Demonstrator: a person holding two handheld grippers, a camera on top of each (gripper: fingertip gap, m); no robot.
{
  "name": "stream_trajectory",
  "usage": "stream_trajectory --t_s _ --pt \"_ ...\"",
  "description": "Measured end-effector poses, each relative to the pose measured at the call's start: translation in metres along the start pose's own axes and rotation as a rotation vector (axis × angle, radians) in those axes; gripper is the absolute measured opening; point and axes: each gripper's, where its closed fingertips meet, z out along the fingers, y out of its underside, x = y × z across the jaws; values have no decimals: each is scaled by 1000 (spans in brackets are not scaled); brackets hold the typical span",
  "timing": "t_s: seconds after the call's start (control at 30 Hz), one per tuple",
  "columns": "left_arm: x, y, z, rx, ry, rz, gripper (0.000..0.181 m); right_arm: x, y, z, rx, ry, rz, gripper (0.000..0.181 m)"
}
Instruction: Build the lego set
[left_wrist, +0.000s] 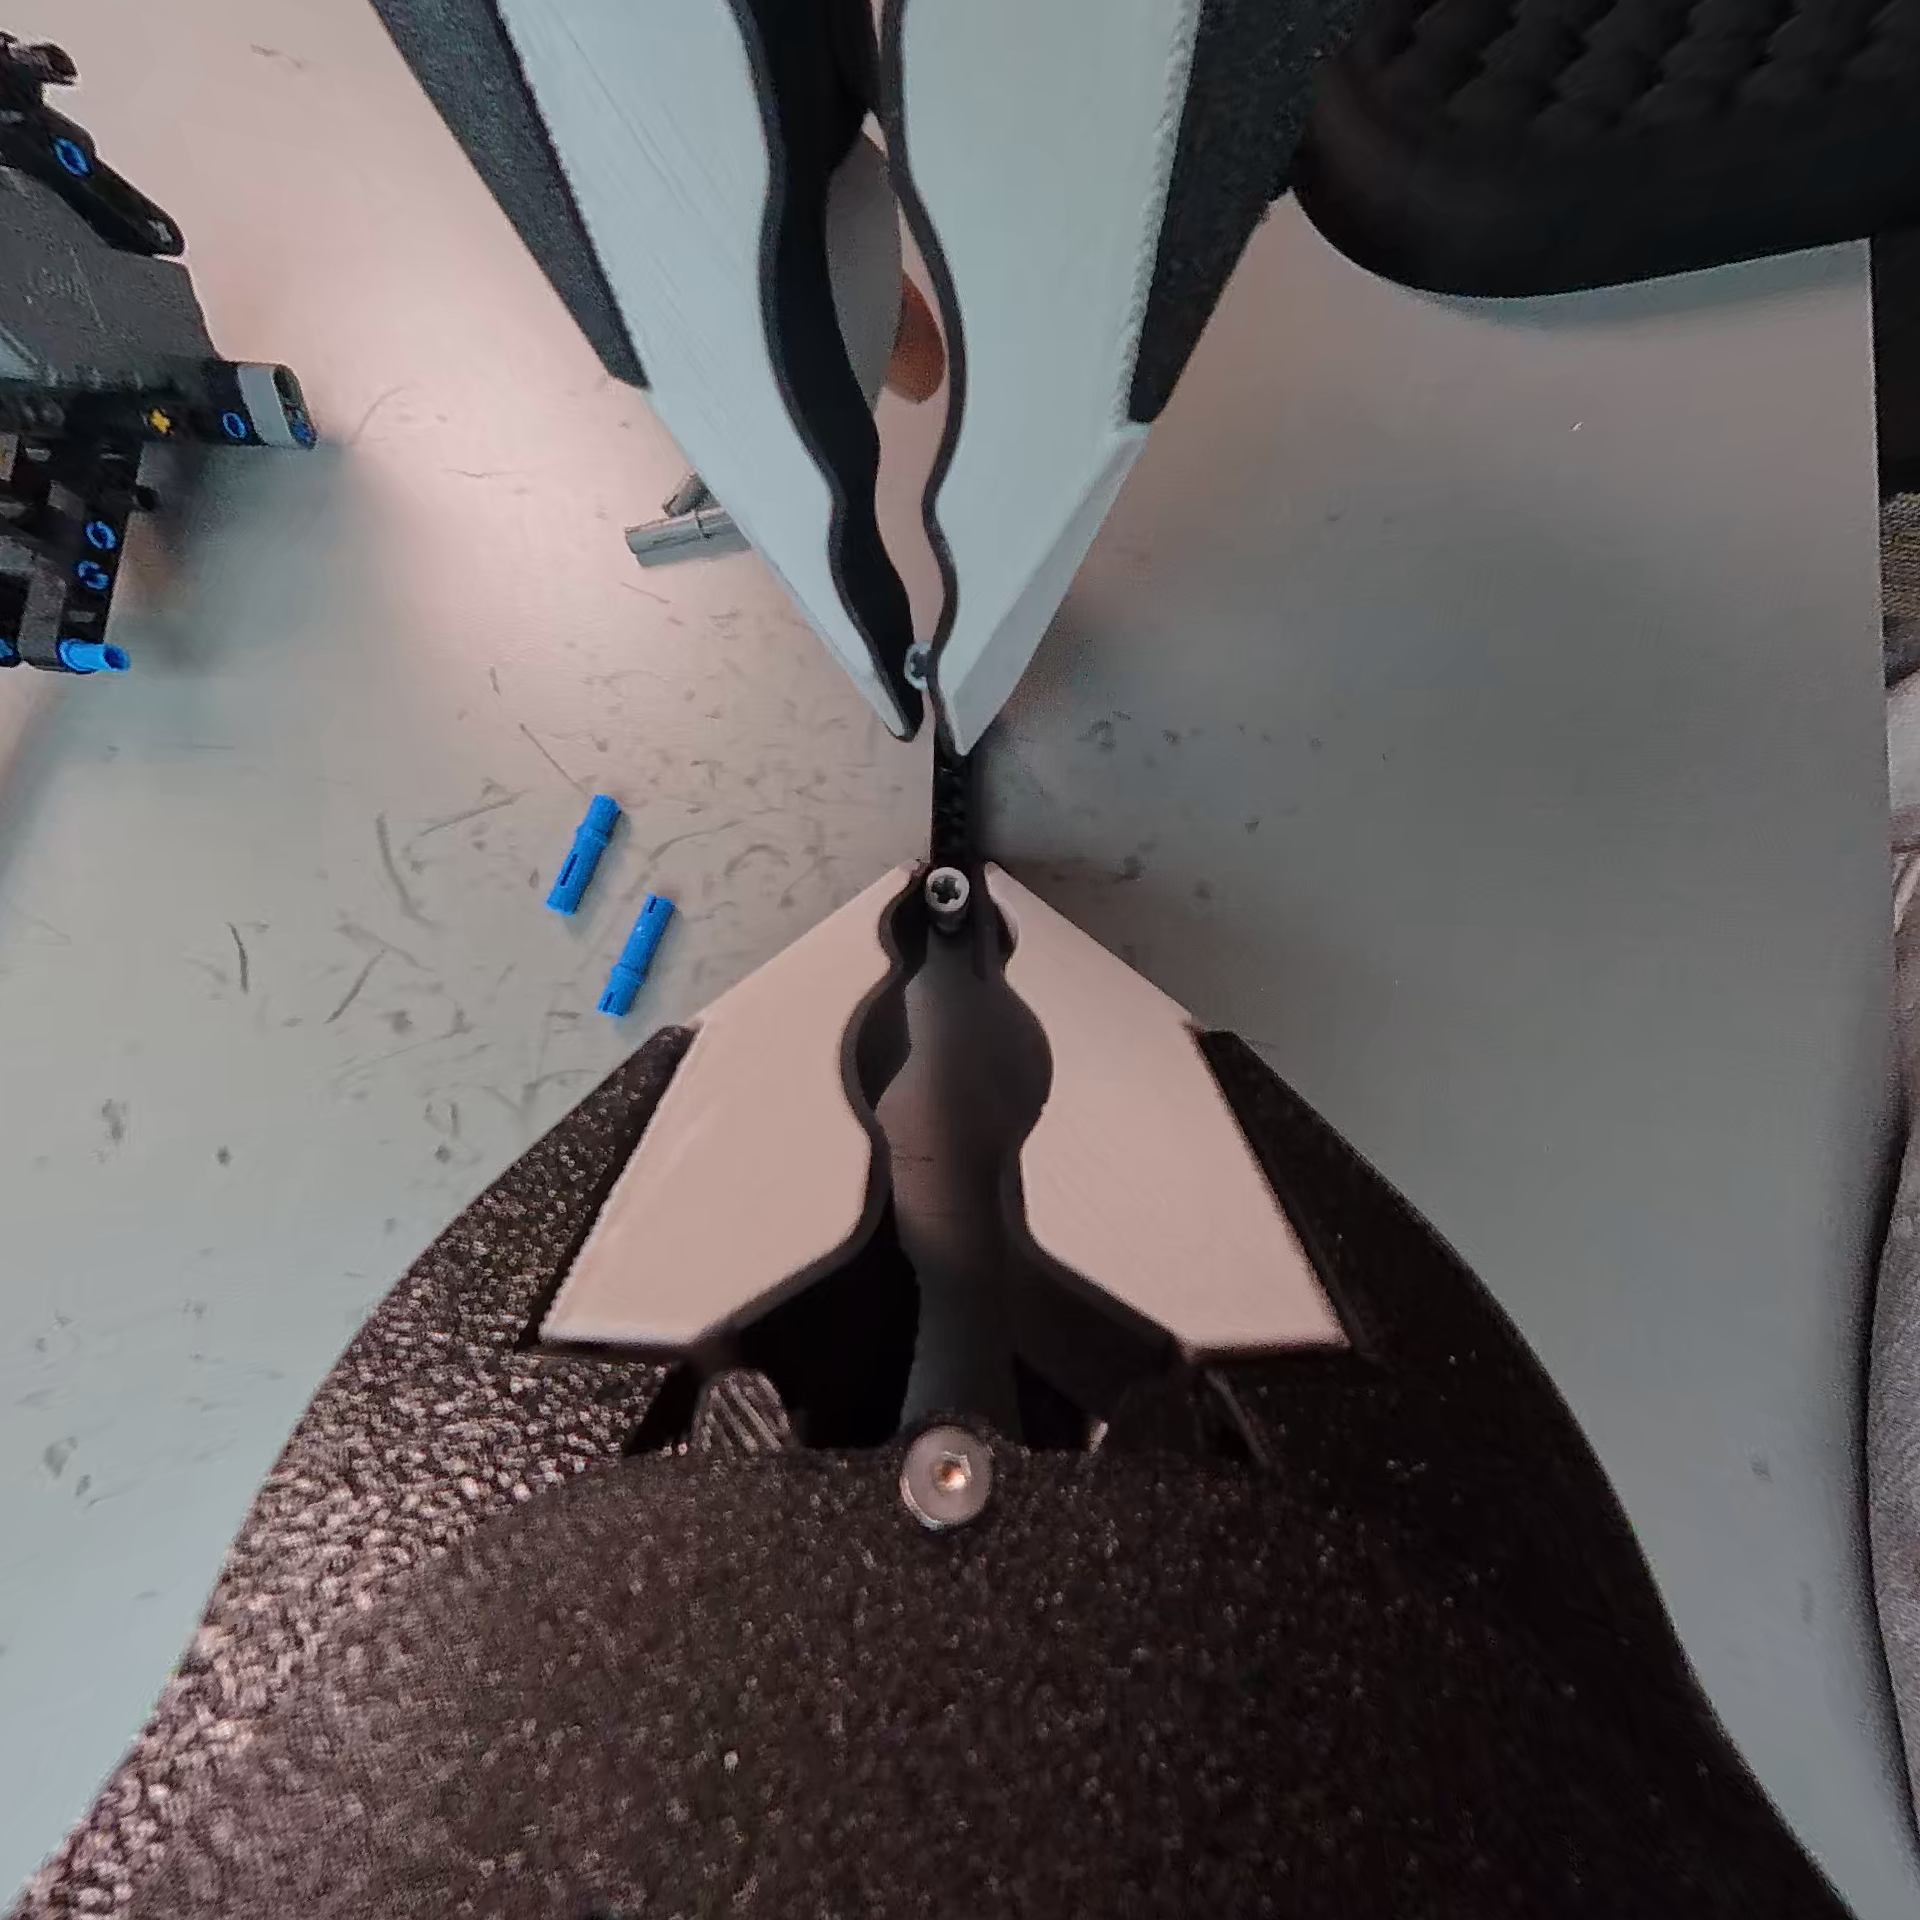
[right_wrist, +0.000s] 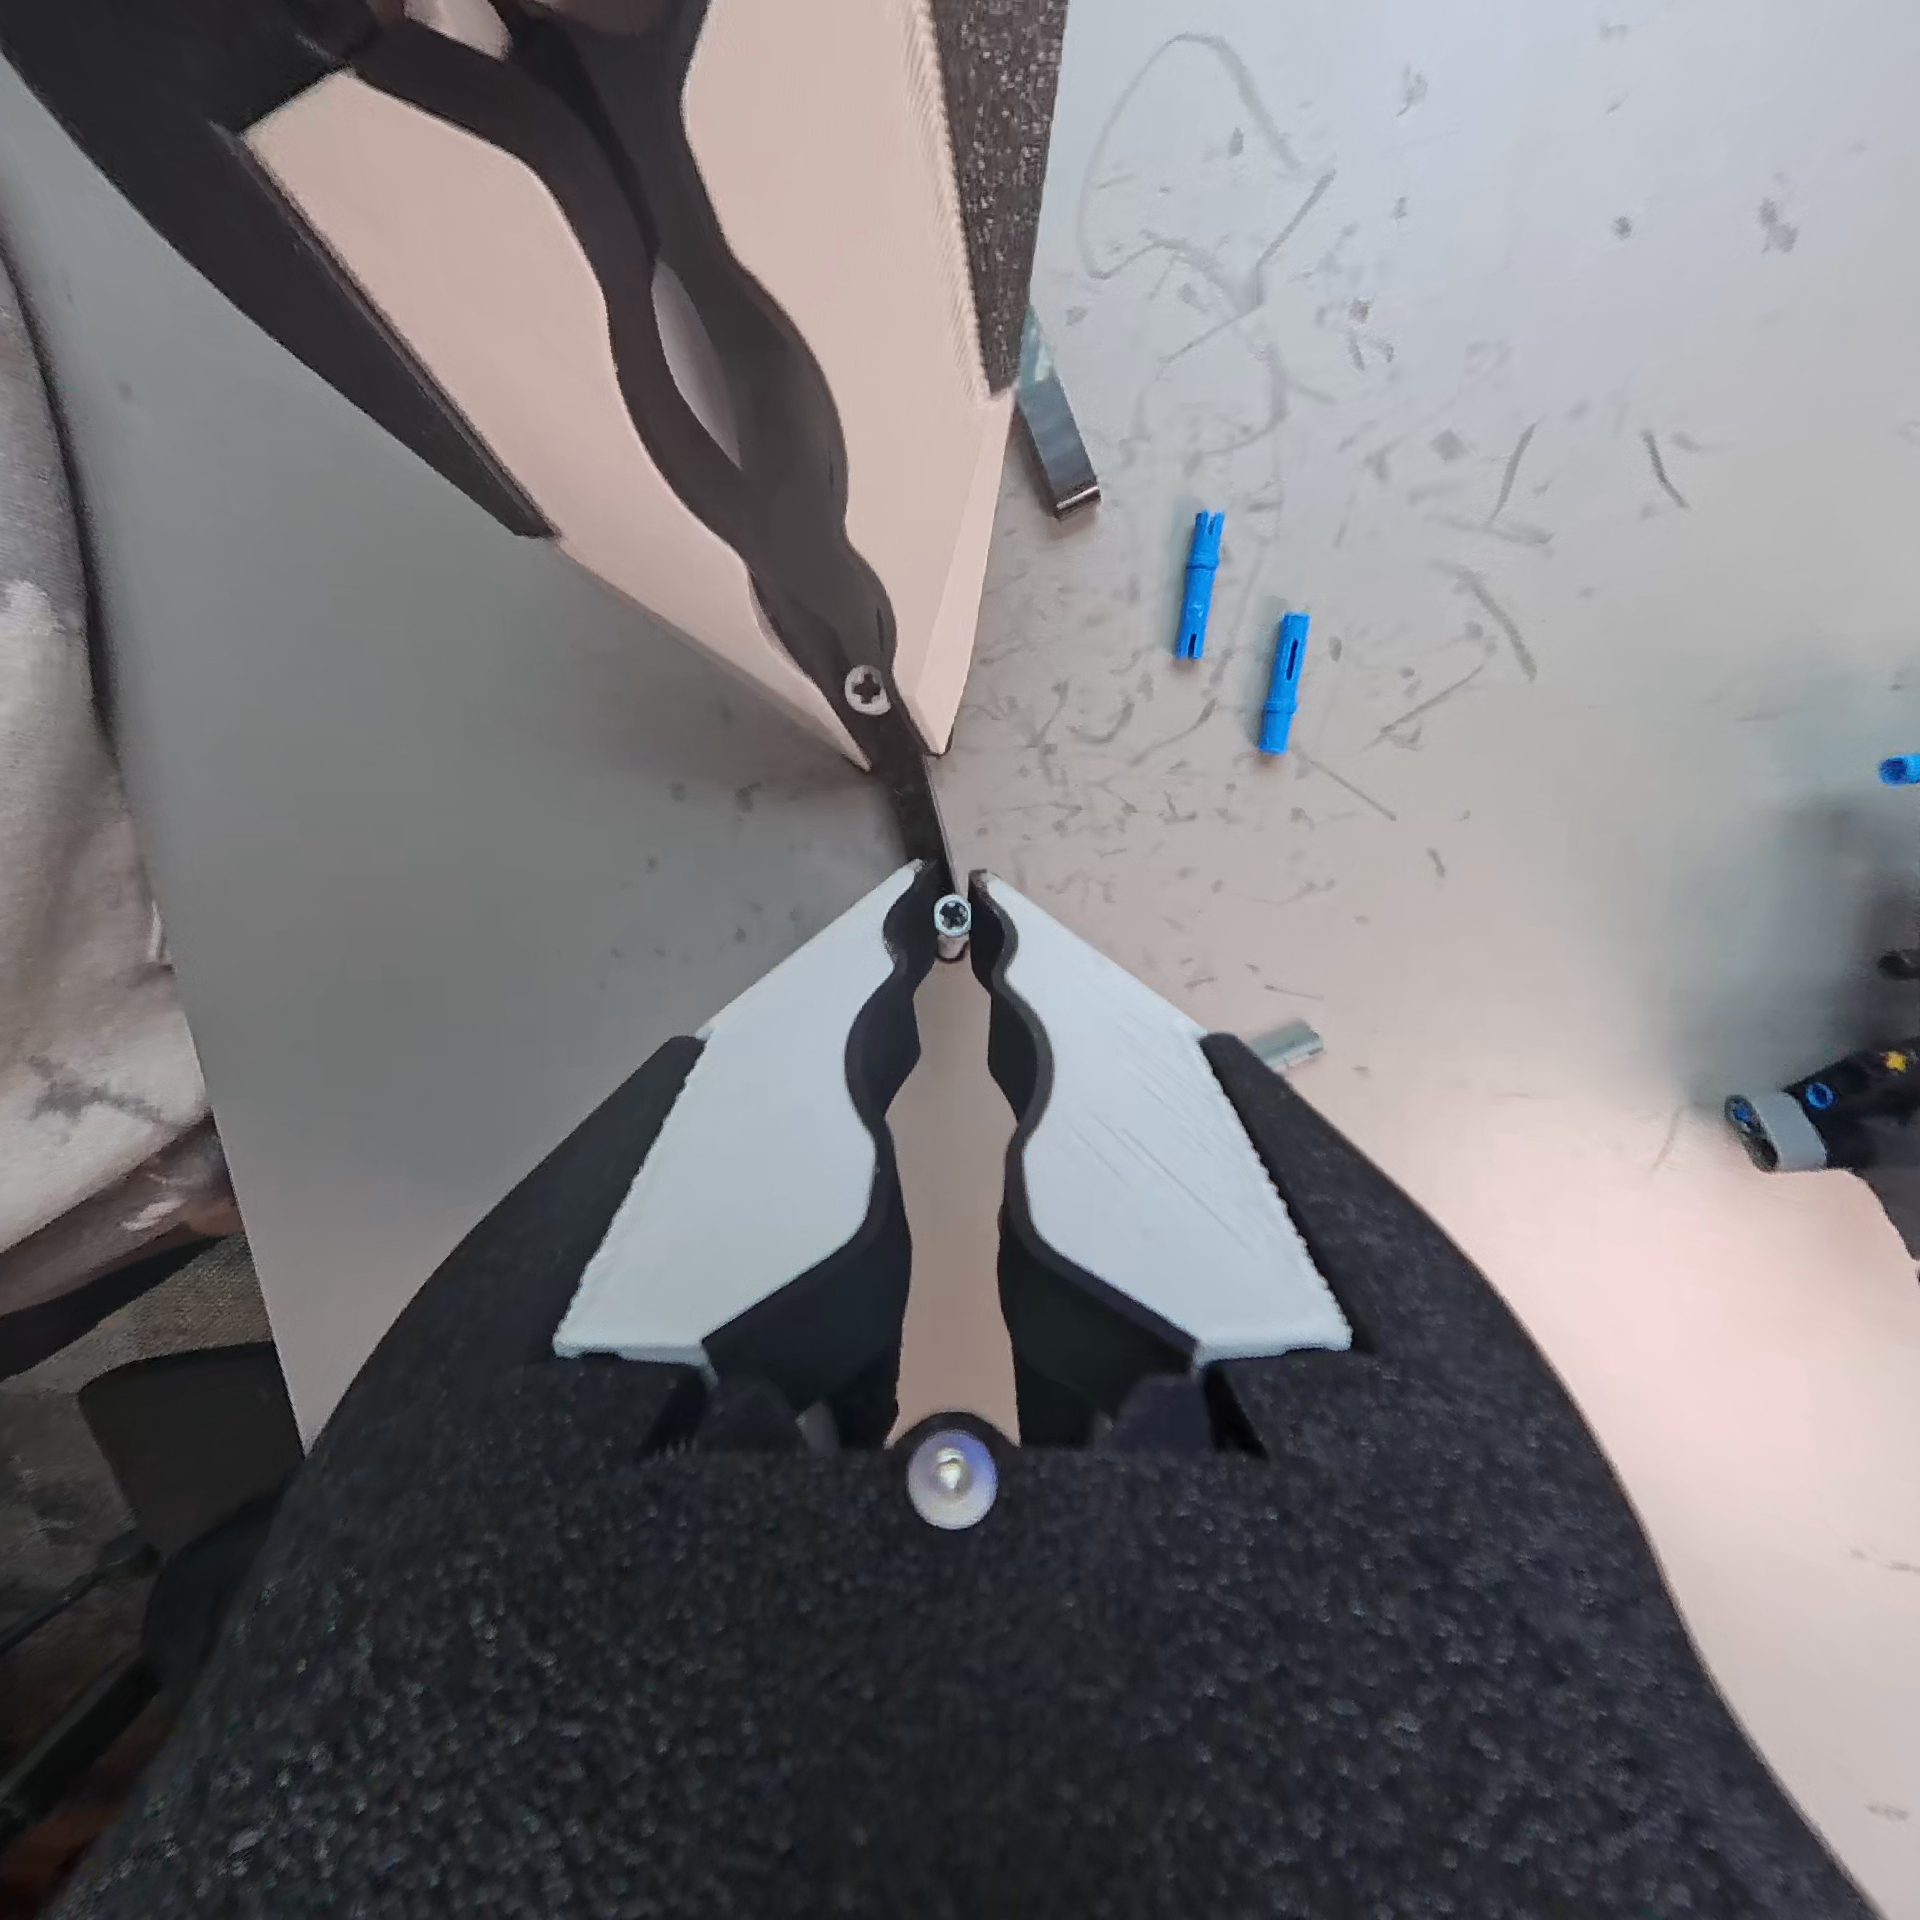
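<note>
table (left_wrist: 1455, 831): grey and full of scratch marks, and all the lego bits lie on it.
left tongs (left_wrist: 954, 868): tips pressed together, pinching one end of a thin black lego strip (left_wrist: 952, 795).
right tongs (right_wrist: 948, 881): tips nearly together, pinching the other end of the black strip (right_wrist: 920, 805), nose to nose with the left tongs.
lego model (left_wrist: 73, 416): black and grey with blue pins, half built, at the far left edge in the left view, well apart from the tongs.
grey lego pieces (left_wrist: 686, 535): small, partly hidden behind the right tongs.
two blue pins (left_wrist: 584, 854): loose, side by side, near the tong tips.
</note>
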Motion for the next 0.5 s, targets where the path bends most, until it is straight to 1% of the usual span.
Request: stream_trajectory --t_s 0.07,0.13,0.23,0.33,0.43,0.5 --pt "0 0 0 2 5 -11 8 -4 0 1 16 -26 -14 6" --pt "0 0 0 1 7 -12 8 -2 0 -1 59 -18 17 6" --pt "0 0 0 1 20 -24 8 0 -2 -2 165 -5 70 6" --pt "0 0 0 2 22 -27 8 2 0 -5 277 -16 180 6" --pt "0 0 0 2 28 -32 8 1 2 -8 371 35 178 6" --pt "0 0 0 2 31 -35 8 0 4 -9 386 62 158 7"
